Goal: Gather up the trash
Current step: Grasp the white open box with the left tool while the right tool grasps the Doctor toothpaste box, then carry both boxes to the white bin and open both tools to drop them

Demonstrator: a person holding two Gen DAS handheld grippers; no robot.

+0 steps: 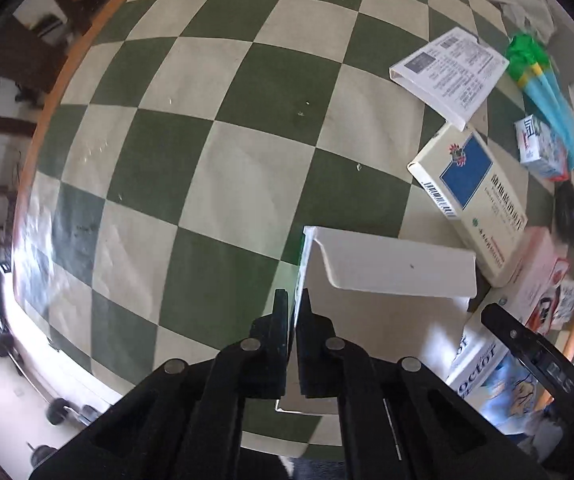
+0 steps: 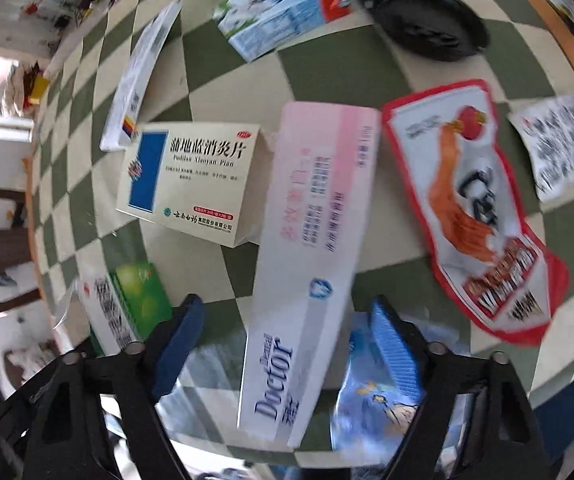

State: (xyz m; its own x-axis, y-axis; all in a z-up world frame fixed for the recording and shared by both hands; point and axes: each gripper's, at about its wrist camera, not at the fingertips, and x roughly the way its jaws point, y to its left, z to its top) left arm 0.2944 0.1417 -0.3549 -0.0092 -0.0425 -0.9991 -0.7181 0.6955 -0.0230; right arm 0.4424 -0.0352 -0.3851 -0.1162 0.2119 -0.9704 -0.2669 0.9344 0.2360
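On the green-and-cream checked table point(image 1: 215, 152) we see a scatter of packaging. Our left gripper point(image 1: 295, 308) points down at the cloth, its jaws pinched tight on the thin edge of a white box point(image 1: 399, 268) whose flap stands open; the box lies just beside the cream medicine box point(image 1: 471, 200) with the blue square. Further off in that view lie a white leaflet box point(image 1: 451, 76), a green-and-blue packet point(image 1: 543, 88) and a small carton point(image 1: 543, 152).

In the right wrist view our right gripper point(image 2: 287, 328) is partly open, its blue pads point(image 2: 395, 348) standing on either side of the lower end of the long toothpaste box point(image 2: 307, 264). The pads are apart from its sides, so nothing is gripped there. That box lies slanted, its top end touching the medicine box on the left and just beside the red snack bag point(image 2: 475, 208) on the right. A blue wrapper point(image 2: 371, 400) sits under the right pad, and a green box point(image 2: 143, 292) lies left of the left pad. A black lid point(image 2: 431, 20) rests near the table's far edge.
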